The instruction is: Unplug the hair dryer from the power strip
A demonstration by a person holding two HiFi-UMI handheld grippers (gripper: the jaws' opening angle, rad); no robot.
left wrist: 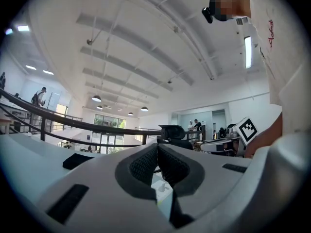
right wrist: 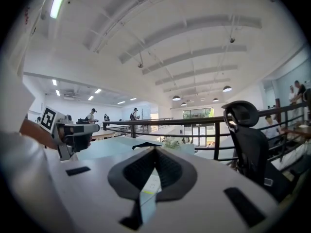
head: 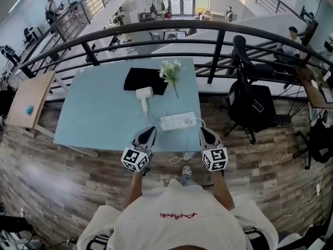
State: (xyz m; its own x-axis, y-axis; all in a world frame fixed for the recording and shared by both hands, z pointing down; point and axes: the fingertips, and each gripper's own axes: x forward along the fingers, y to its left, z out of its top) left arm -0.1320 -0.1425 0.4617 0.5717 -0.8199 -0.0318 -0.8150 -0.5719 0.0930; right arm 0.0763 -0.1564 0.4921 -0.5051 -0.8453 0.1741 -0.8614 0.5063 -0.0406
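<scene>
Tabletop (head: 99,113) carries the power strip (head: 178,121) near its front edge, with the hair dryer (head: 144,95) just behind. Left gripper (head: 150,131) and right gripper (head: 204,131) flank the strip, both closed and empty. Best to pin the strip with one and pull the plug straight out with the other.

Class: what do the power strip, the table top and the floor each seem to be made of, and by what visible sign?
Power strip: likely moulded plastic, judging by its white, smooth, rounded casing.
Table top: pale blue, matte and even, so probably laminate or painted board; the core cannot be told.
Floor: wood-look planks, grey-brown with grain and seams; whether real wood or vinyl is open.
</scene>
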